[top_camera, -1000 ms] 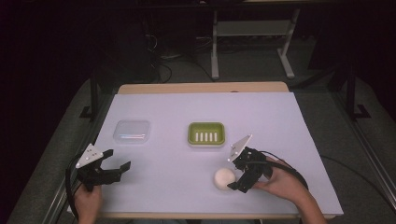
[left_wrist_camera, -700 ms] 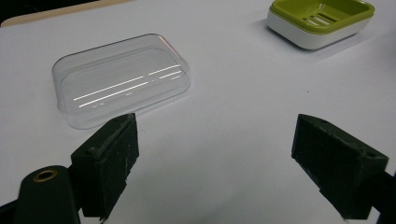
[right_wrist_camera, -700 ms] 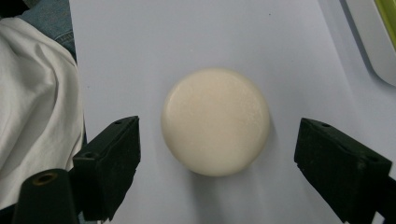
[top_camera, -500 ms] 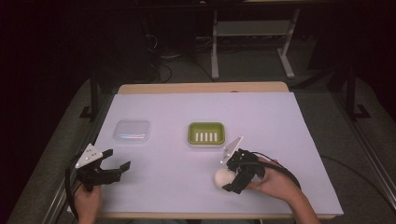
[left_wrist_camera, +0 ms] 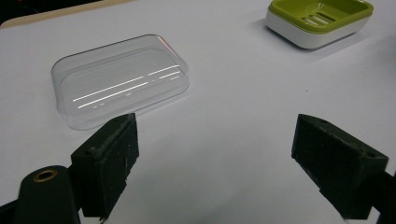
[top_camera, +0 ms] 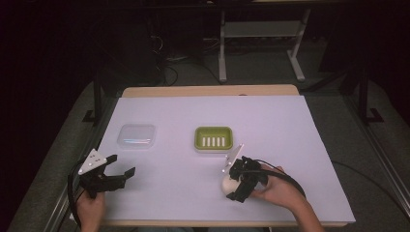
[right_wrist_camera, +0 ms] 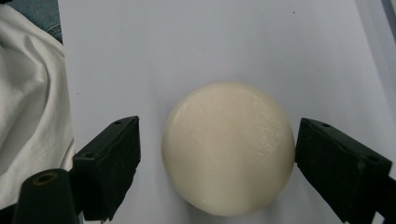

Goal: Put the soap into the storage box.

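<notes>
A round cream soap bar [right_wrist_camera: 229,149] lies flat on the white table cover near the front edge, also seen from above [top_camera: 227,184]. My right gripper [right_wrist_camera: 217,168] is open around it, one jaw on each side with a gap to the left jaw; in the high view it [top_camera: 237,186] sits right over the soap. A green soap dish [top_camera: 213,138] on a white base stands mid-table [left_wrist_camera: 320,21]. A clear plastic lid [top_camera: 137,135] lies left of it [left_wrist_camera: 119,86]. My left gripper [top_camera: 116,176] is open and holds nothing, near the front left, just short of the lid [left_wrist_camera: 215,168].
The table's front edge [top_camera: 217,223] runs close below both hands. White cloth [right_wrist_camera: 28,112] of the person's clothing shows beyond that edge. A metal stand [top_camera: 261,43] sits on the floor behind the table.
My right gripper has slid left and down over the soap, so its jaws now straddle the bar. The left gripper has stayed in place.
</notes>
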